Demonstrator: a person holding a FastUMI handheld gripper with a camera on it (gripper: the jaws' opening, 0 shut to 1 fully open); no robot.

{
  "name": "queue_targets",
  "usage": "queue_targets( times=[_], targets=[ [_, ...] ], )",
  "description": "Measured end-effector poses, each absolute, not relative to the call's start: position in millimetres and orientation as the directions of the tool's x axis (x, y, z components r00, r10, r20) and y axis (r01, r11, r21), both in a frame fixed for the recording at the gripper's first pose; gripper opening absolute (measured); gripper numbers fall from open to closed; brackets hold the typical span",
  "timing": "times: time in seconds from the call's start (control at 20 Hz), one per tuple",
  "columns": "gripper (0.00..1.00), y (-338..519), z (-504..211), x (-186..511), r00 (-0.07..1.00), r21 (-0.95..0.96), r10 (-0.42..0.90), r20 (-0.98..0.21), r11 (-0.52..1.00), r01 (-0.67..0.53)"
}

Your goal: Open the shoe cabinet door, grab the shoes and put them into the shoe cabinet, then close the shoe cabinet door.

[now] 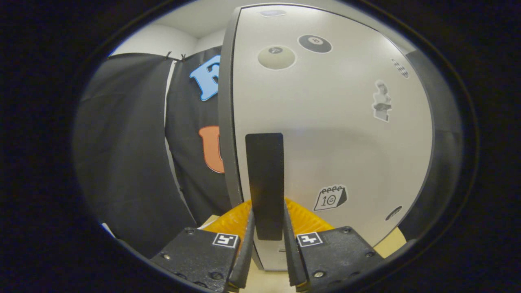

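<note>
At the cabinet front: the gripper (266, 228) faced the white shoe cabinet door (325, 134).
Jaws: clenched on the black handle (264, 179), both fingers pressing its sides.
Shoes: unseen here.
Risk: a skewed pull could slip the fingers off the smooth handle.

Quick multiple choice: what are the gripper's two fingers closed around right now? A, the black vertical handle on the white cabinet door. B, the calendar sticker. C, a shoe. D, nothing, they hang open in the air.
A: the gripper has one finger on each side of the black handle of the white cabinet door, pressing on it.
</note>
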State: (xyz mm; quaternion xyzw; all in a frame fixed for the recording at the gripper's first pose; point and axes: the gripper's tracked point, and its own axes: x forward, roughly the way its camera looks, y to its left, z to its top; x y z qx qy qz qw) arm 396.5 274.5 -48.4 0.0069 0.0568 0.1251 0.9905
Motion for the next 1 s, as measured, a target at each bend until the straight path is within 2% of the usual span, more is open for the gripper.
queue_targets(
  times=[0.3, 1.0],
  targets=[
    [0.33, 272, -48, 390, 0.95, 0.047, 0.289, -0.12, 0.957, -0.286],
    [0.28, 248, -48, 327, 0.926, 0.024, 0.356, -0.128, 0.934, -0.356]
  ],
)
